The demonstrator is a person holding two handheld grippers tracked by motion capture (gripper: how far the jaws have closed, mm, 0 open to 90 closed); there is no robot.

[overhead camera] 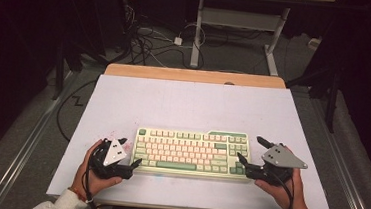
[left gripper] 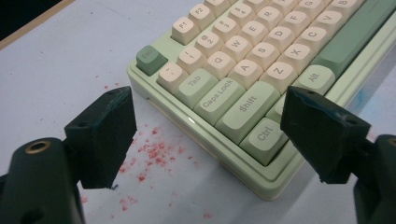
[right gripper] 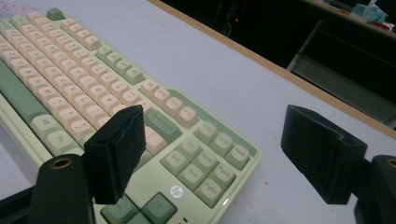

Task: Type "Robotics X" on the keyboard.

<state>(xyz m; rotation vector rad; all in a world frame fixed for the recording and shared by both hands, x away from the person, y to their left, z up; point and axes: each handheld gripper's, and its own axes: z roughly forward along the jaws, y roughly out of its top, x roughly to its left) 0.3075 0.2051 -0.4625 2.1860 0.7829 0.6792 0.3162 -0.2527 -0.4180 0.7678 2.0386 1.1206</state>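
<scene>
1. Dark room w/ cables on the floor and desk legs behind; pale grey surface [overhead camera: 123, 99] w/ a wood strip at the far edge.
2. Keyboard [overhead camera: 192, 151], green/cream mechanical type, lies flat near the front edge, roughly centred, between both grippers.
3. Left gripper [overhead camera: 136, 163]: jaws spread wide, astride the kbd's front-left corner by Ctrl/Shift, pinching nothing. Red specks [left gripper: 152, 154] on the surface just beside that corner.
4. Right gripper [overhead camera: 251, 152]: jaws also spread, holding nothing; one jaw over the nav/arrow keys, the other out past the kbd's right edge.
5. Handling, prob.: rigid plastic case, moderate weight, won't flex. Keycaps can pop off or get pressed, so don't clamp on keys.
6. Best hold, imo: the short end walls of the case, one gripper per end, low on the rim. Glossy plastic may slip, so lift level, both ends together.
</scene>
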